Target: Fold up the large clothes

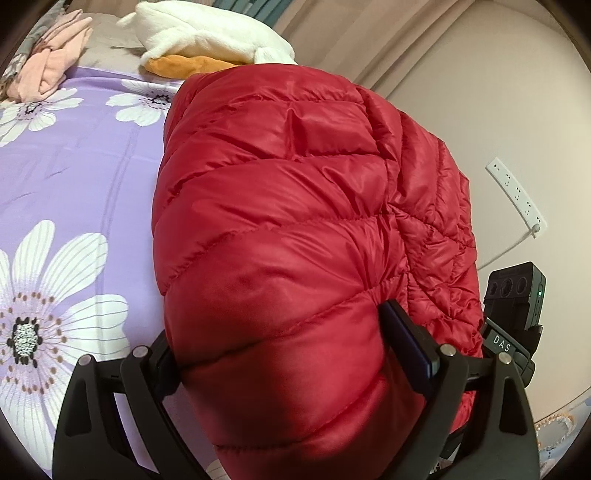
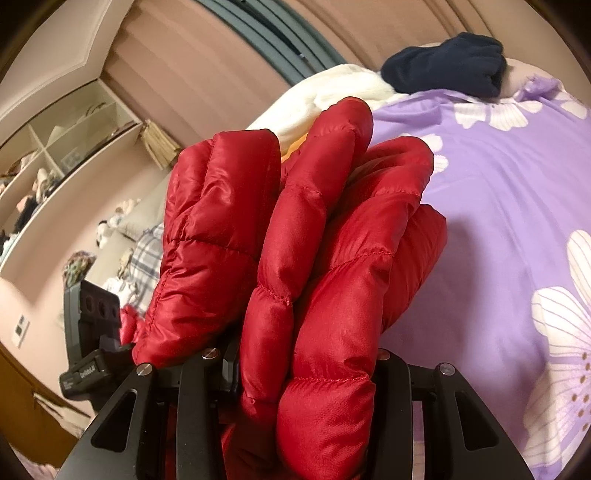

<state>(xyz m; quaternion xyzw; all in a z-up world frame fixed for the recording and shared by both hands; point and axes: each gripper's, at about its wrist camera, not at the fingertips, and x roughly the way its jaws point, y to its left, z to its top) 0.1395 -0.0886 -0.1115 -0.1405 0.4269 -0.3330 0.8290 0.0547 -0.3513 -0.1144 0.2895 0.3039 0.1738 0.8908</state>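
Both the left gripper (image 1: 295,354) and right gripper (image 2: 303,354) clamp the red puffer jacket (image 1: 295,206), bunched above the bed (image 1: 92,177). It looks mid-fold; next it needs laying flat.

My left gripper (image 1: 291,354) has the folded down jacket (image 1: 295,221) between its fingers, the jacket on the bedsheet (image 1: 74,177). Beyond it lies a plush blanket (image 1: 207,33), folded clothes (image 1: 48,59) far left, a power strip (image 1: 517,195) on the wall right. My right gripper (image 2: 295,365) pinches bunched jacket layers; a dark garment (image 2: 447,66) lies far behind
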